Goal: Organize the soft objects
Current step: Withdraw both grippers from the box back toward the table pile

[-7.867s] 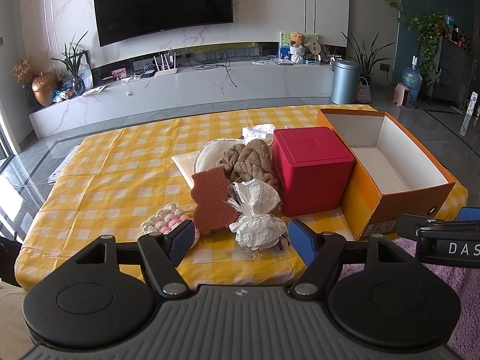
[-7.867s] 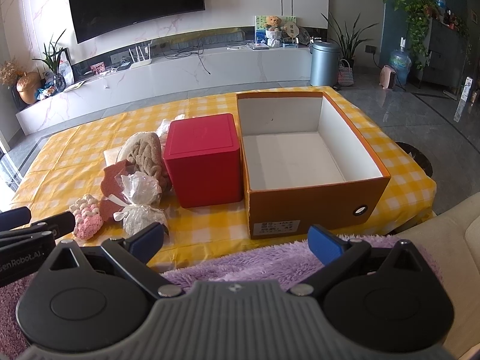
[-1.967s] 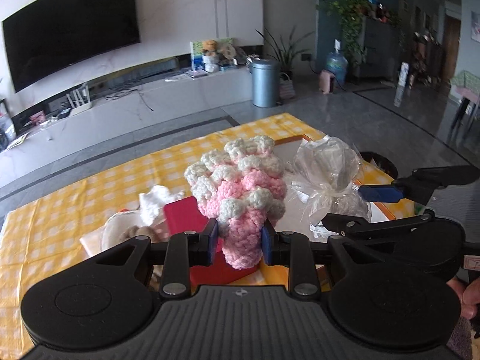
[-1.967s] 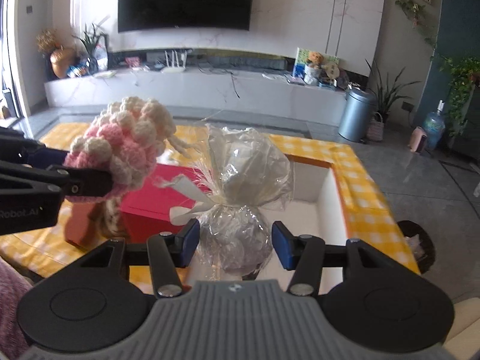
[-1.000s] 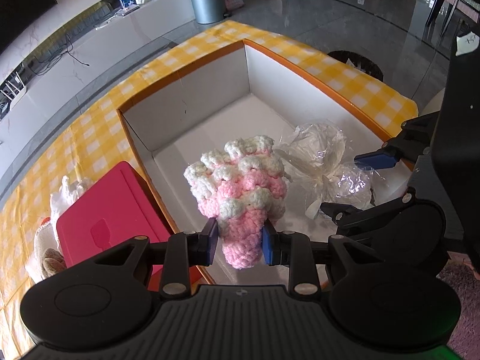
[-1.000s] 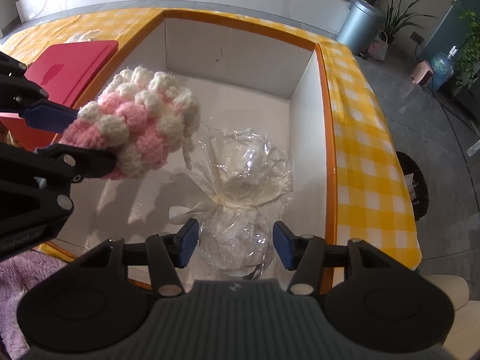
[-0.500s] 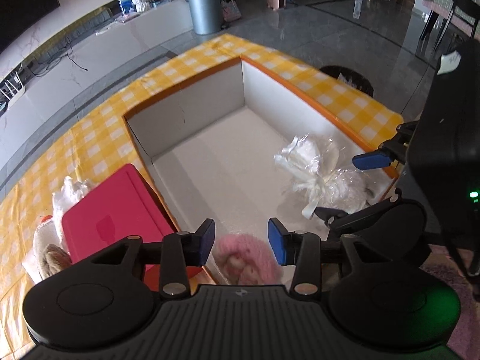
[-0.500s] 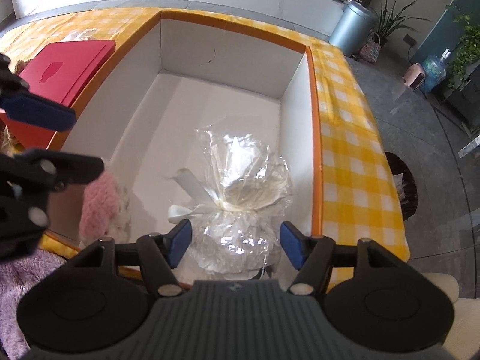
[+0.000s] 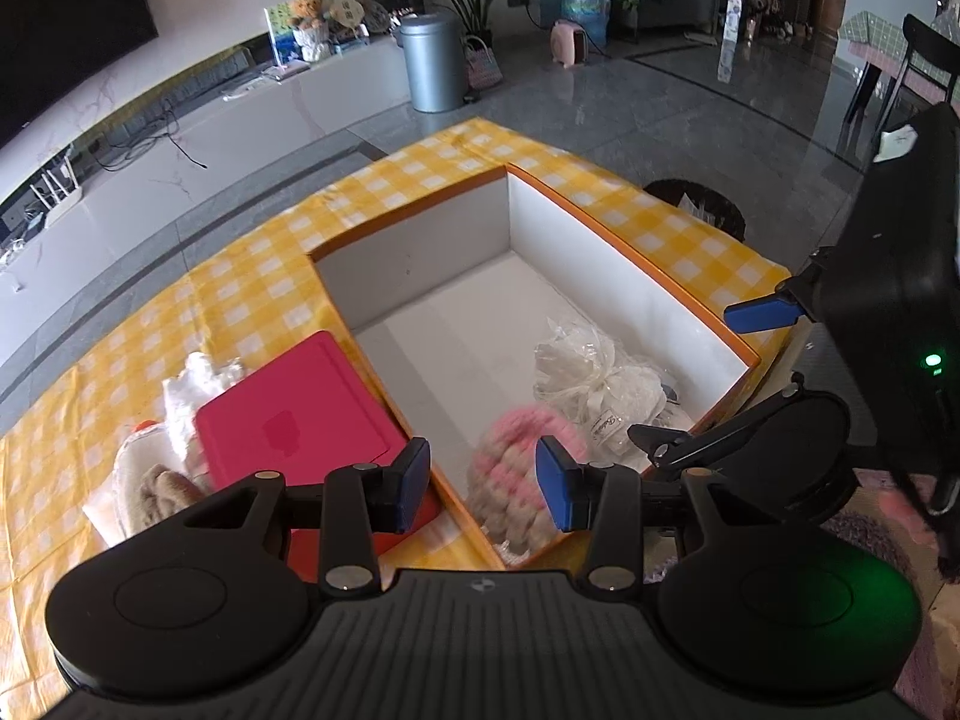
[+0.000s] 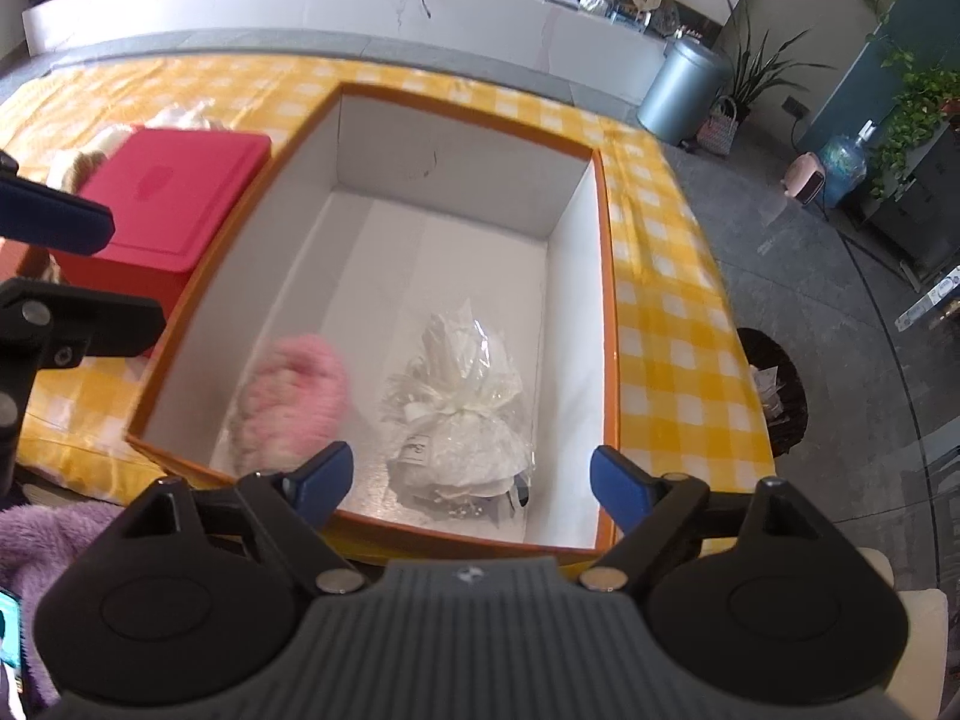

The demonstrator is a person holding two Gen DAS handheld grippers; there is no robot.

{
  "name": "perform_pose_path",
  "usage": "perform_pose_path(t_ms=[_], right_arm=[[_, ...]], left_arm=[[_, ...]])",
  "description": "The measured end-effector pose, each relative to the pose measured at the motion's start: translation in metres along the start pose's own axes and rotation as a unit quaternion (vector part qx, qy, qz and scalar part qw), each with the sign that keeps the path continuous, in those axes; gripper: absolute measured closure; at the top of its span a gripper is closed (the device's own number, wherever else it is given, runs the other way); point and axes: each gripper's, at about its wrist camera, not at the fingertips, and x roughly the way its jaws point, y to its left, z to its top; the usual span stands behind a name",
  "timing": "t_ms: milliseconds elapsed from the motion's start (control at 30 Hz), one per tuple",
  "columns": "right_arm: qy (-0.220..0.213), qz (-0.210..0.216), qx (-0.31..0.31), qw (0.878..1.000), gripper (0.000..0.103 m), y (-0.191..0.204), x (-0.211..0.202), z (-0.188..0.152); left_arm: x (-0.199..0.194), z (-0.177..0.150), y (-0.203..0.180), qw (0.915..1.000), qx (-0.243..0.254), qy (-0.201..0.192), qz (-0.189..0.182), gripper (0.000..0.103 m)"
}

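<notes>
Two soft items lie in the orange-rimmed cardboard box [image 10: 606, 276] at the centre of the right wrist view; the pink-and-white crocheted piece [image 10: 288, 402] sits blurred at the lower left of the box floor, the cellophane-wrapped white bundle [image 10: 462, 414] just beside it to the right. The left gripper [image 9: 483, 483], low in its own frame, has its jaws apart with nothing pressed between the pads, the crocheted piece showing below through the gap; the right gripper [image 10: 471, 483] has just been opening and stands wide, the bundle lying free beneath it. The red lidded box [image 9: 294, 420] stands against the cardboard box's left wall; a brown plush item [image 9: 162, 489] and white cloth [image 9: 192, 384] wait at the lower left on the yellow checked tablecloth [image 9: 252, 294]. The step in hand looks like the release and withdrawal; done well, both grippers would lift straight out, jaws kept wide, clear of the cellophane and the box rim, before turning to the remaining pile.
</notes>
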Motion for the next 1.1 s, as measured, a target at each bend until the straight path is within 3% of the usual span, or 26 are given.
perform_pose_path(t_ms=[300, 533, 667, 900, 1033, 1100], right_arm=[[-0.077, 0.028, 0.036, 0.996, 0.018, 0.035, -0.052, -0.01], [-0.123, 0.058, 0.06, 0.989, 0.018, 0.077, -0.078, -0.023], [-0.157, 0.071, 0.077, 0.982, 0.018, 0.105, -0.093, -0.032], [-0.204, 0.104, 0.098, 0.968, 0.018, 0.148, -0.105, -0.045], [-0.209, 0.125, 0.09, 0.966, 0.019, 0.173, -0.098, -0.049], [-0.207, 0.137, 0.086, 0.965, 0.025, 0.183, -0.092, -0.05]], left_arm=[[-0.049, -0.034, 0.029, 0.9967, -0.05, -0.063, 0.002, 0.054], [-0.085, -0.073, 0.052, 0.99, -0.084, -0.106, 0.042, 0.054], [-0.102, -0.1, 0.071, 0.9821, -0.108, -0.13, 0.083, 0.054], [-0.114, -0.153, 0.115, 0.9666, -0.182, -0.137, 0.117, 0.054], [-0.11, -0.179, 0.135, 0.9607, -0.216, -0.124, 0.122, 0.054], [-0.107, -0.191, 0.141, 0.9597, -0.224, -0.121, 0.119, 0.053]])
